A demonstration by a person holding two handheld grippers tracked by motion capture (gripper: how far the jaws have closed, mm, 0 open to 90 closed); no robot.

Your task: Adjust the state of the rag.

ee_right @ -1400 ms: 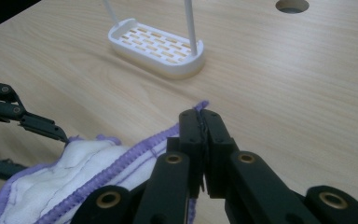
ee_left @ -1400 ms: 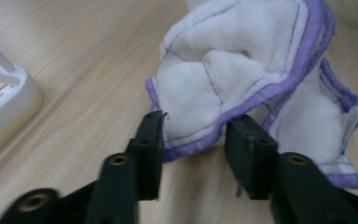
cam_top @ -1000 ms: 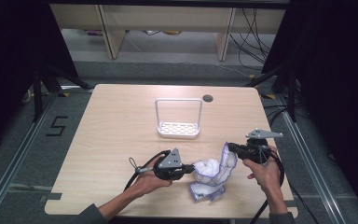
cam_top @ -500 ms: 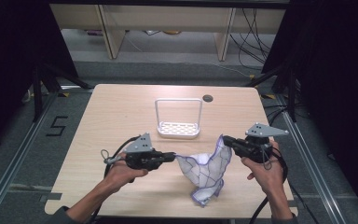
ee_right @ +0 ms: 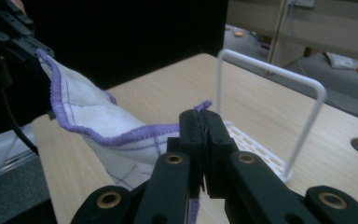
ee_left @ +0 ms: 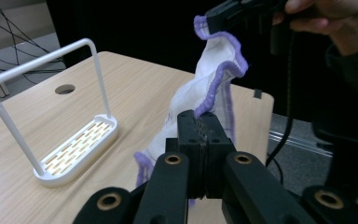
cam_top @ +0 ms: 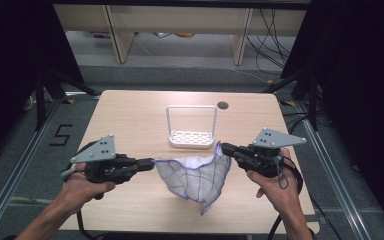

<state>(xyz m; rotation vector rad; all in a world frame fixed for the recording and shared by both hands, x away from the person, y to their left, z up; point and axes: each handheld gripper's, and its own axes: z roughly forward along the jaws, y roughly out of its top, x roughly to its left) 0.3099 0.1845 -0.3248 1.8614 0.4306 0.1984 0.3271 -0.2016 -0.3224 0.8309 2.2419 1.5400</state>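
Observation:
A white cloth with a purple hem (cam_top: 196, 176) hangs spread in the air above the near half of the table, its lower corner drooping toward the tabletop. My left gripper (cam_top: 152, 162) is shut on the cloth's left corner, and my right gripper (cam_top: 223, 147) is shut on its right corner. In the left gripper view the cloth (ee_left: 204, 100) runs from my jaws up to the other gripper (ee_left: 213, 15) at the top. In the right gripper view the cloth (ee_right: 103, 129) stretches left to the other gripper (ee_right: 37, 48).
A white wire rack with a slotted base (cam_top: 191, 136) stands at mid-table, just beyond the cloth. A round cable hole (cam_top: 223, 105) sits near the table's far edge. Dark curtains flank both sides, and shelving legs and cables lie on the floor behind.
Both grippers have risen and moved apart, the left one farther left. The cloth, bunched on the table a second ago, now hangs stretched between them.

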